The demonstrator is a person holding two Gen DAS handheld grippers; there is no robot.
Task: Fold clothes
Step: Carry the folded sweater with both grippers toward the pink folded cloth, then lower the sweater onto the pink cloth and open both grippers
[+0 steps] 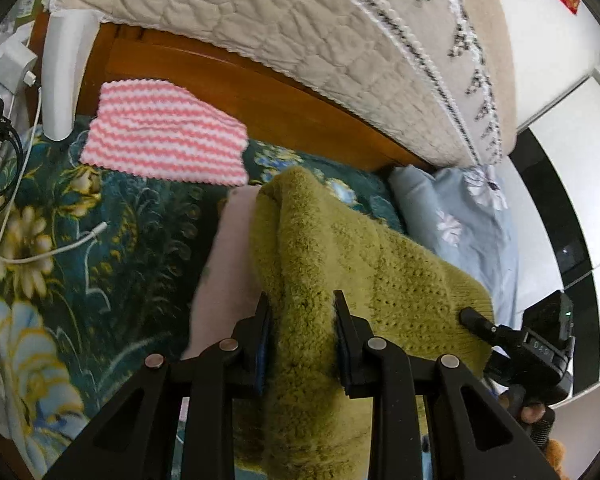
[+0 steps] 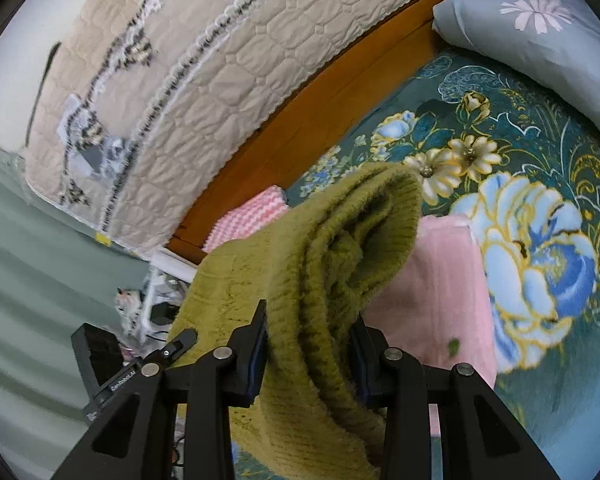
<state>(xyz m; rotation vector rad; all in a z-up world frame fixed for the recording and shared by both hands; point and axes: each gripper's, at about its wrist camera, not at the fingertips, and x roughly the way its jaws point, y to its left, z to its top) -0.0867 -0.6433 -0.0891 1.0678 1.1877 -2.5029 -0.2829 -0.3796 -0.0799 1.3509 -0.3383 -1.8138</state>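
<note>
An olive green knitted sweater [image 1: 320, 256] hangs bunched between both grippers above a bed. My left gripper [image 1: 302, 304] is shut on one thick fold of it. In the right wrist view the same sweater [image 2: 332, 264] is clamped by my right gripper [image 2: 310, 320], its ribbed hem curling forward. The right gripper [image 1: 476, 320] also shows at the sweater's right edge in the left wrist view, and the left gripper [image 2: 180, 342] shows at the left in the right wrist view. A pink garment [image 2: 436, 288] lies flat on the bed beneath the sweater, and appears as the pale pink garment [image 1: 228, 248].
A pink-and-white striped knit [image 1: 168, 136] lies folded near the wooden headboard [image 1: 260, 96]. The bed has a dark green floral cover [image 2: 540, 184]. A pale blue flowered pillow [image 1: 460, 216] sits to one side. A quilted beige cover [image 1: 300, 28] drapes the headboard. White and black cables [image 1: 24, 252] lie at the left.
</note>
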